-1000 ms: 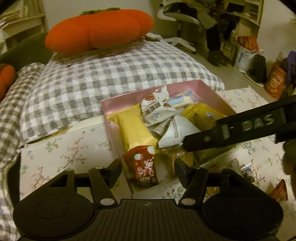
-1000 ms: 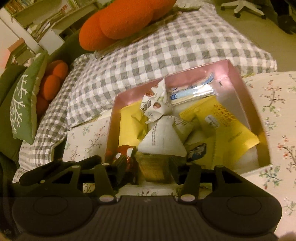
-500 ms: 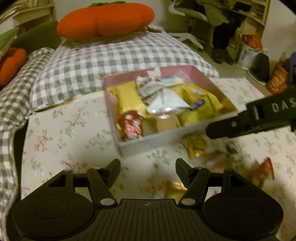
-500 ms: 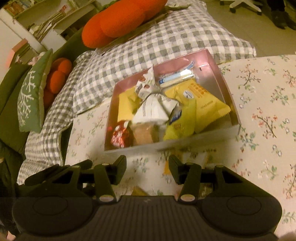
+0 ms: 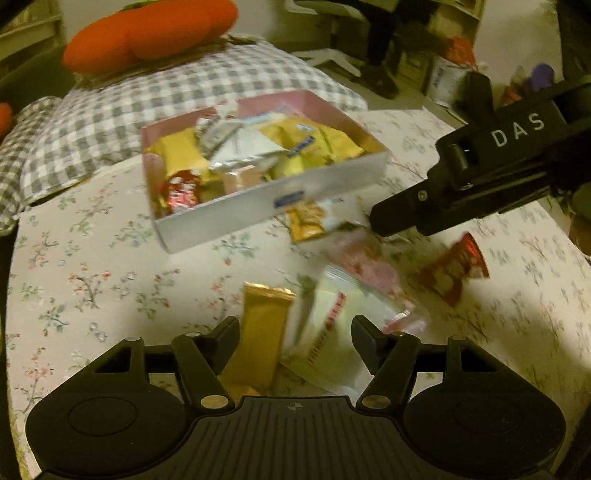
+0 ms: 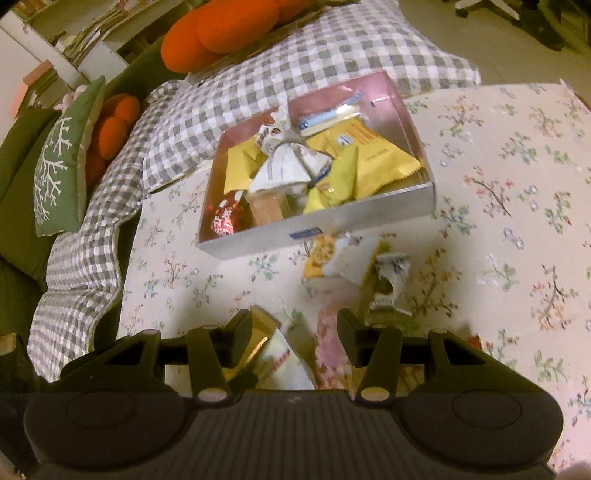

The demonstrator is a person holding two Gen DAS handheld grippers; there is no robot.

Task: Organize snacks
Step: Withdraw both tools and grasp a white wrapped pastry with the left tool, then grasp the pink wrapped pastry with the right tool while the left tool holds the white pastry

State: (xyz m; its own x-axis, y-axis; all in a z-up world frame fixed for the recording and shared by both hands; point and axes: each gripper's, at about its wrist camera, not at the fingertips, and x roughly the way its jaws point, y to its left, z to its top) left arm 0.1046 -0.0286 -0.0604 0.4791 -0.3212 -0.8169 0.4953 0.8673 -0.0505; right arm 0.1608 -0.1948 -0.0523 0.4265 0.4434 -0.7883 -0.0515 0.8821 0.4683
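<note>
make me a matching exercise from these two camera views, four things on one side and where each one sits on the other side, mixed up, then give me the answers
Things
1. gold bar wrapper
2. red round snack
3. orange cushion
4. red triangular packet

Places
A. inside the box, in its near left corner
B. on top of the checked pillow
C. on the floral cloth, just ahead of the left gripper
D. on the floral cloth, below the right gripper as the left camera sees it

Pairs: 1-C, 2-A, 3-B, 4-D
</note>
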